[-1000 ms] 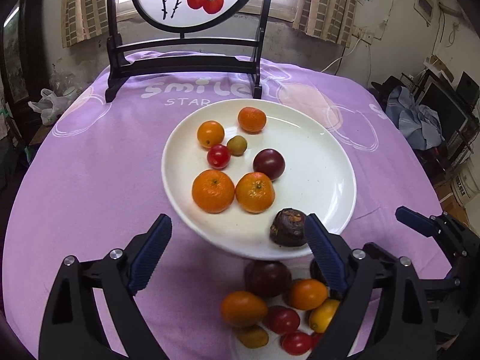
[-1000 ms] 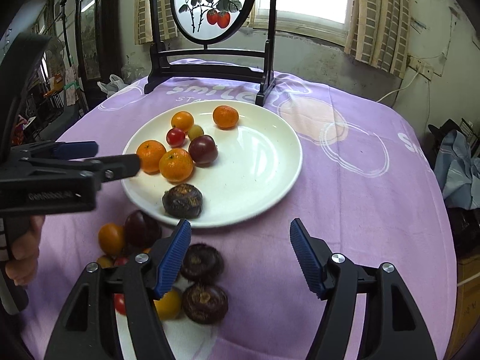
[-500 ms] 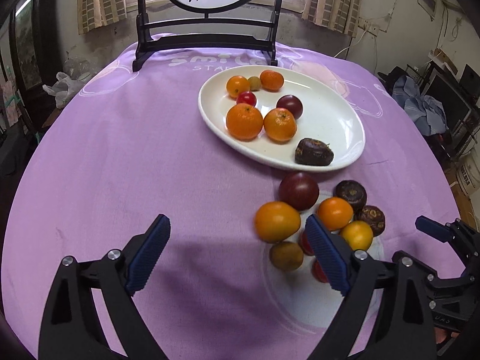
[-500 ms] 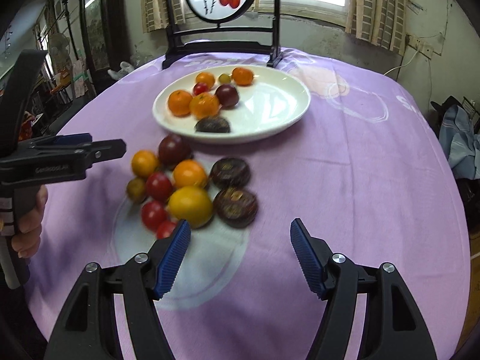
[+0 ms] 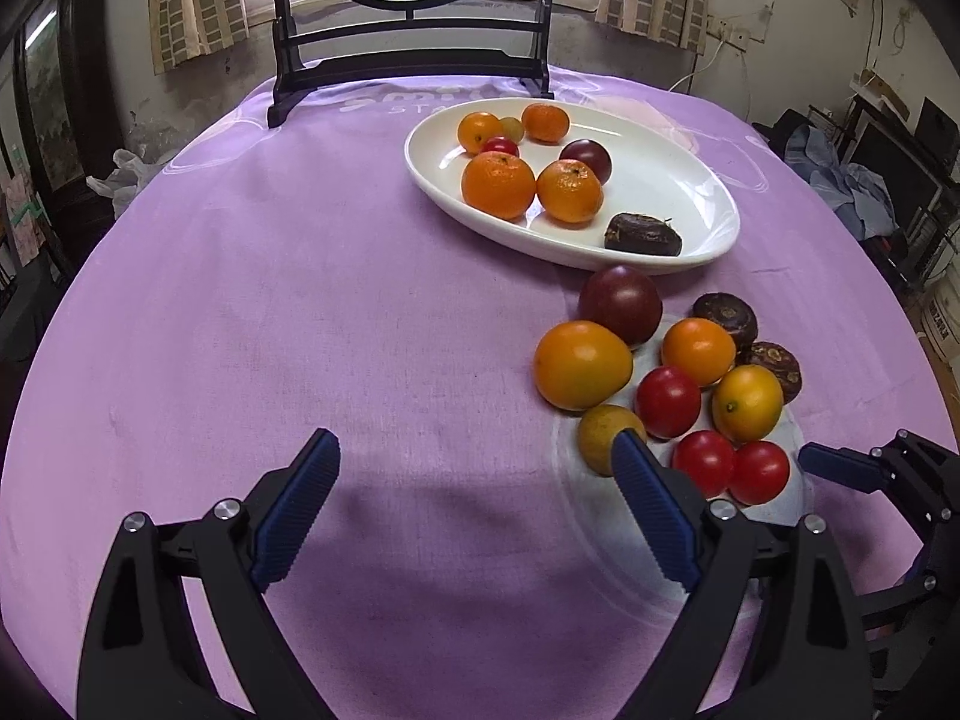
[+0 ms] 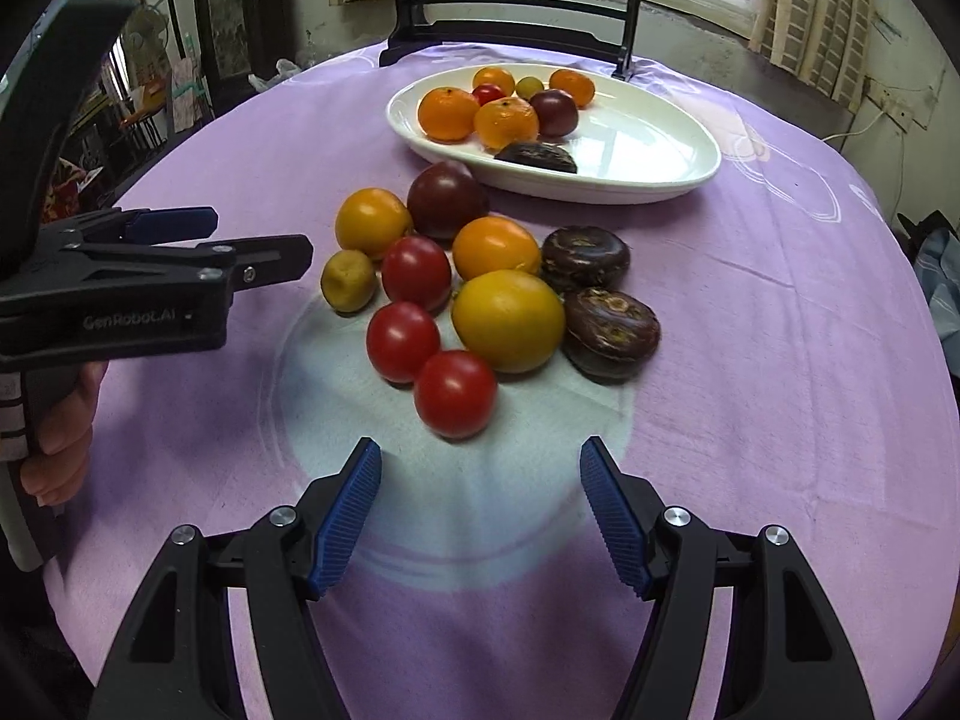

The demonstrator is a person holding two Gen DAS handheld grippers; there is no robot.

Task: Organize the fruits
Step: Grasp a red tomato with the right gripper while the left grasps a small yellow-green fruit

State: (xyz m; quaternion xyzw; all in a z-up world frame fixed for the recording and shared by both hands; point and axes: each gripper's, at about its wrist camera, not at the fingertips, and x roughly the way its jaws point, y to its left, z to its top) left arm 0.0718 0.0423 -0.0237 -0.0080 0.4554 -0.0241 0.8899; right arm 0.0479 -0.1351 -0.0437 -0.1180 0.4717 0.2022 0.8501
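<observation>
A white oval plate on the purple cloth holds several oranges, small tomatoes and a dark wrinkled fruit. In front of it lies a loose heap of fruit: red tomatoes, orange and yellow ones, a dark purple one and brown wrinkled ones. My left gripper is open over bare cloth to the left of the heap. My right gripper is open just short of the nearest red tomato, nothing between its pads.
A dark wooden stand with a round painted screen stands at the table's far end. A hand holds the left gripper's handle. Clothes and boxes sit beyond the table's right edge. Bare cloth spreads to the left.
Both grippers have drawn back from the plate toward the near side and sunk lower. The loose heap now lies ahead of them. Their jaws stand about as wide as before.
</observation>
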